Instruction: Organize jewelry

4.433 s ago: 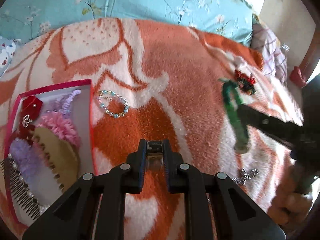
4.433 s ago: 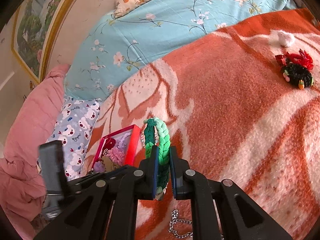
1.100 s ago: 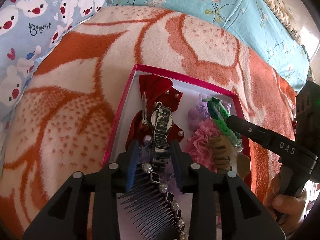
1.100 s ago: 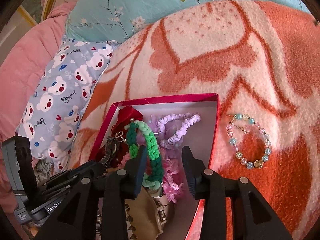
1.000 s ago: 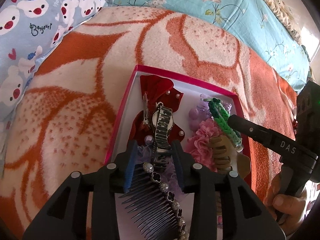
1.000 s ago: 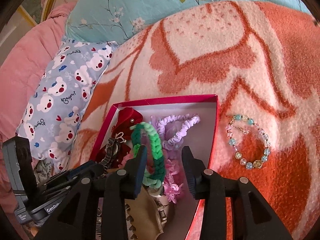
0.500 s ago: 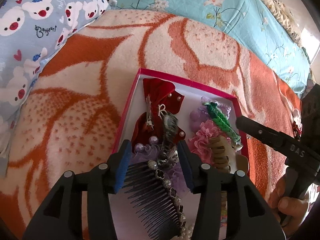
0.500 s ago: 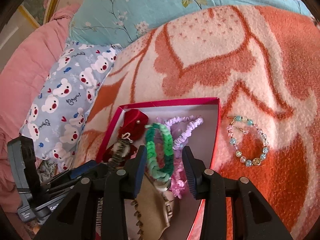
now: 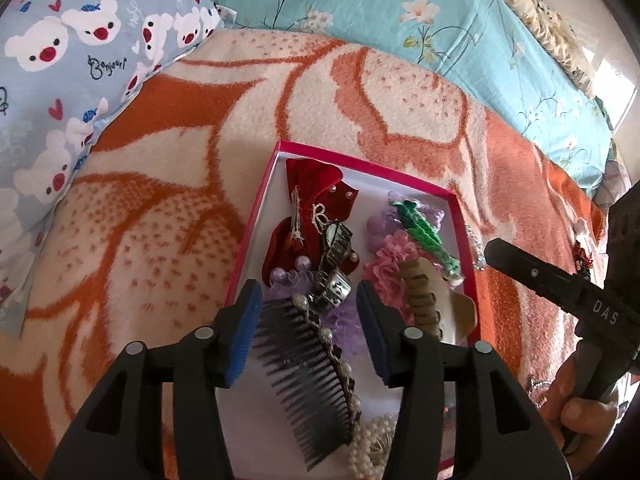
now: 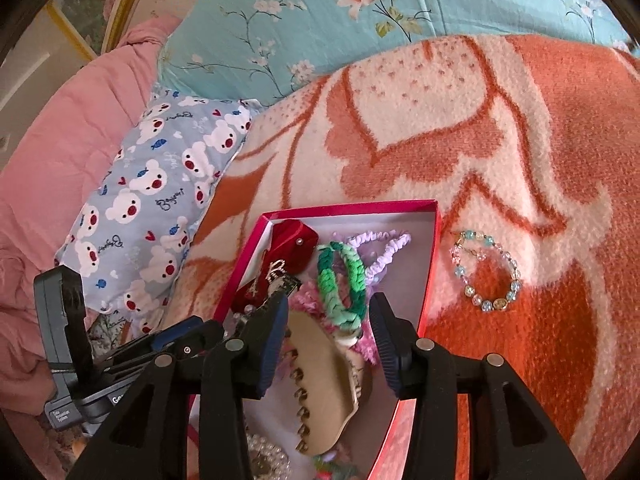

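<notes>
A pink-rimmed white box (image 9: 256, 220) lies on the orange and cream blanket, filled with hair pieces. My left gripper (image 9: 310, 312) hovers over its near end, jaws opening; the metal watch (image 9: 334, 256) rests loose between them on a red velvet bow (image 9: 316, 192), touching neither pad. My right gripper (image 10: 328, 316) is open above the box (image 10: 434, 248), and the green braided band (image 10: 340, 280) lies free between its jaws on pink and purple scrunchies. A beaded bracelet (image 10: 486, 270) sits on the blanket just right of the box.
In the box also lie a black comb (image 9: 308, 364), a beige claw clip (image 10: 324, 380) and pearls (image 9: 372, 448). A bear-print pillow (image 9: 80, 40) and teal floral sheet (image 9: 400, 20) border the blanket. A silver chain (image 9: 538, 390) lies near the person's hand (image 9: 576, 412).
Both grippers carried their pieces to the box and let go: the watch tipped over onto the red bow and the green band settled flat. Both jaws widened and lifted slightly.
</notes>
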A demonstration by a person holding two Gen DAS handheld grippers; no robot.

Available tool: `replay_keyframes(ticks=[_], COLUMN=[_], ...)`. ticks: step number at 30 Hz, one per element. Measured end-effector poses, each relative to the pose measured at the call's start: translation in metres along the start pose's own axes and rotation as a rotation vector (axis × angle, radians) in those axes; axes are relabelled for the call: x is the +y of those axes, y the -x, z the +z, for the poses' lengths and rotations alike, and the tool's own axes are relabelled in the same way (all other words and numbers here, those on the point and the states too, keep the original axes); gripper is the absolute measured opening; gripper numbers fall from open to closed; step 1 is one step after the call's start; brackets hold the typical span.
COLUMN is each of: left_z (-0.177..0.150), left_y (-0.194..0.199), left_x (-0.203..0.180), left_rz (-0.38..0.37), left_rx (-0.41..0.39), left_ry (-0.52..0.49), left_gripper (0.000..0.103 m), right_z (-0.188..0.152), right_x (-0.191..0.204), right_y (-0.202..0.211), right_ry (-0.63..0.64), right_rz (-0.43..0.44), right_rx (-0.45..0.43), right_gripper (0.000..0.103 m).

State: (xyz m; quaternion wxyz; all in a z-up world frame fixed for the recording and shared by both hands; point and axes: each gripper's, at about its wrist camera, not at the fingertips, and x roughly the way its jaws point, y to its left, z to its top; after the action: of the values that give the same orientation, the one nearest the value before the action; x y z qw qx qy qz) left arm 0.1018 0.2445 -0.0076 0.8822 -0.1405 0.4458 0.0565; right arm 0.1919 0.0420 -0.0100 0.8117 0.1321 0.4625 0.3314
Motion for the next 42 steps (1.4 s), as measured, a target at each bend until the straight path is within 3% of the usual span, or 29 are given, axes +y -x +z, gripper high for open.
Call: replay_keyframes(ticks=[8,11,18,25,31,42], left_z=[-0.019,-0.028,-0.056,-0.083,-0.101,-0.115], left_y=[0.031,0.04,0.064,0.075,0.086,0.101], left_x=[0.001,0.002,0.007,0.012,0.015,-0.004], left_rz=[0.011,0.035,0.092,0.125,0.143,0.183], left_rx=[-0.013,-0.01,-0.002,0.027,0.03,0.005], left_ry=[0.008,0.011,-0.011,-0.012,-0.02,-0.147], left_gripper=[0.07,0.083,0.086,0.087,0.087,0.087], right_z=[-0.019,-0.029,-0.057,-0.08,-0.107,-0.132], right_x=[0.013,0.018,0.025,0.034,0.041,0.035], right_y=[0.023,0.033,0.063,0.09,0.094,0.1], right_ry=[0.05,0.075,0.135,0.198,0.286,0.284], right_rz=[0.003,0.002,-0.04,-0.07,-0.115,-0.141], right_rx=[0.009,0.016,0.029,0.037,0.1,0.135], right_gripper=[0.05,0.06,0.082,0.091,0.094,0.094])
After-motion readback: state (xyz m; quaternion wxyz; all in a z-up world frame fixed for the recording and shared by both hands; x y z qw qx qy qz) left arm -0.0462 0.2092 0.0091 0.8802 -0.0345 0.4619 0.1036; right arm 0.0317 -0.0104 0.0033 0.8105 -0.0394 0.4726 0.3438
